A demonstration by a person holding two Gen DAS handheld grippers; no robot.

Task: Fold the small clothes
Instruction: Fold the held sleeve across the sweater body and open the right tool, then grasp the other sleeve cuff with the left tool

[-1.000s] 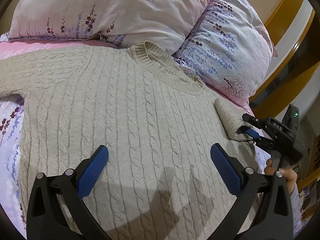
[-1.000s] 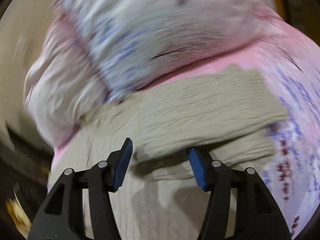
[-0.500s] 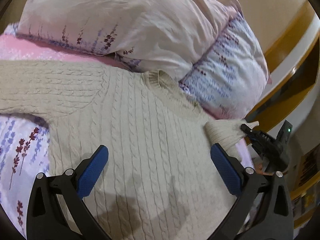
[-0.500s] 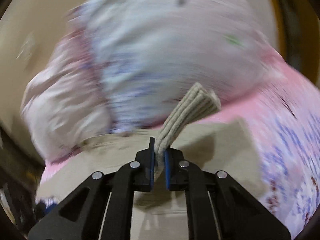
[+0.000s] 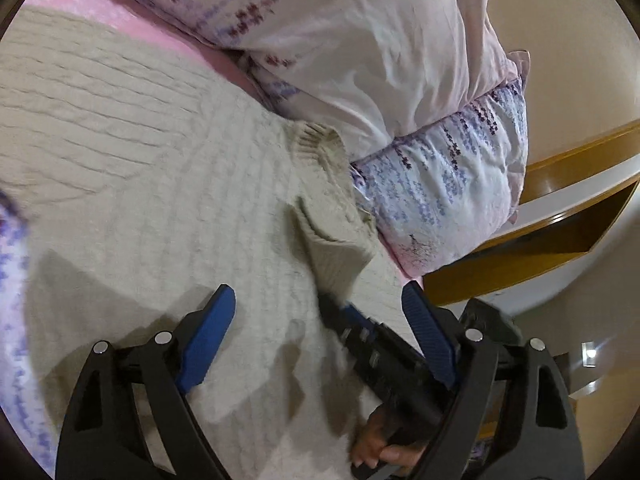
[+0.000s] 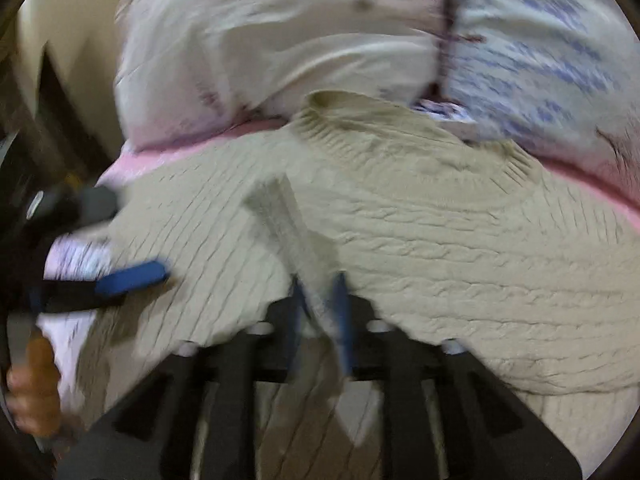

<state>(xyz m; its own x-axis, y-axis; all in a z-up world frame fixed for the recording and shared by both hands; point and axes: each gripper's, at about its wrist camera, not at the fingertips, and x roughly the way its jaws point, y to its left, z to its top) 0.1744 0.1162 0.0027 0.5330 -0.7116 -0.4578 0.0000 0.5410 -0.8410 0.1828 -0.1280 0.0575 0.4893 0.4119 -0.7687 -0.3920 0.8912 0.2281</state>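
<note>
Bed [image 5: 132, 28]: one sweater [image 5: 160, 184] (two pillows [image 5: 360, 52])

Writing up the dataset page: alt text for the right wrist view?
Blurred fisheye view: the right gripper carries a sweater sleeve between its jaws across a beige cable-knit sweater on a pink bed sheet. Floral pillows lie behind; the left gripper shows at left.

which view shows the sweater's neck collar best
The right wrist view: the ribbed collar of the beige cable-knit sweater shows as a full arc below the pillows, though slightly blurred. The left wrist view shows only part of the collar, seen edge-on beside the pillow.
</note>
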